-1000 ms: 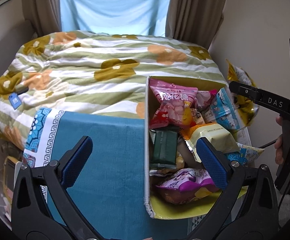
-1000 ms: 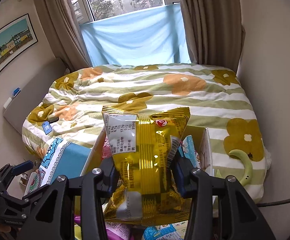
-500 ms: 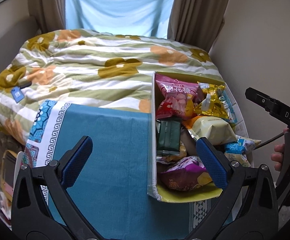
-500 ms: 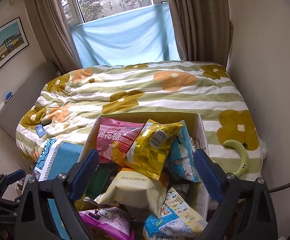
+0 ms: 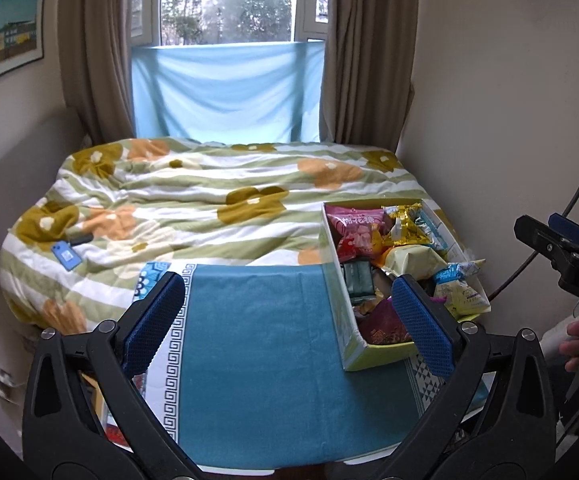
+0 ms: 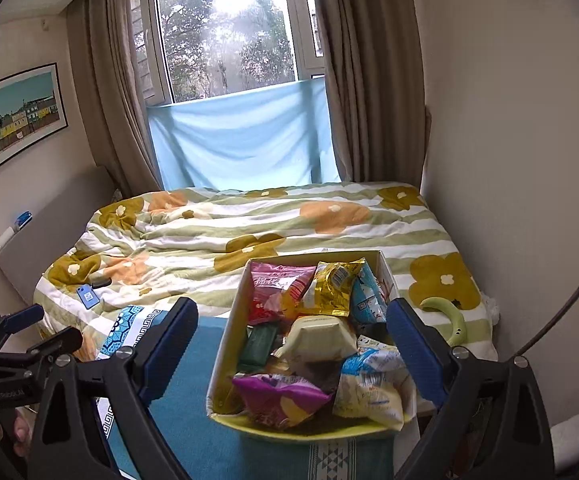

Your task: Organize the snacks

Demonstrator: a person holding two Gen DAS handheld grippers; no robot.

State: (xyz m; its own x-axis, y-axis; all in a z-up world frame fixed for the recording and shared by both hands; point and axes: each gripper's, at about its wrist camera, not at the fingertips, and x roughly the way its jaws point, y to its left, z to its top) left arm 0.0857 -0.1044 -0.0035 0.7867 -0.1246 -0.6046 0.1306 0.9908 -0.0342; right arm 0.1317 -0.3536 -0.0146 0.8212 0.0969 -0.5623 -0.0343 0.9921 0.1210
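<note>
Right hand-held gripper and left hand-held gripper apart, empty. Box heaped with packets, gold packet at 12 o'clock; only right view shows banana.

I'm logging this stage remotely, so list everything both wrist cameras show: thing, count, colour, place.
box: one, yellow-green, on the teal cloth, full of snacks
gold snack bag: one, gold, far end of box, on top
pink snack bag: one, pink-red, far left corner of box
green packet: one, dark green, left side of box
cream bag: one, pale cream, box centre
purple bag: one, purple, near end of box
teal cloth: one, teal, patterned border, under box
bed quilt: one, green-striped, floral
phone: one, blue, on quilt
left gripper: open, empty
right gripper: open, empty
</note>
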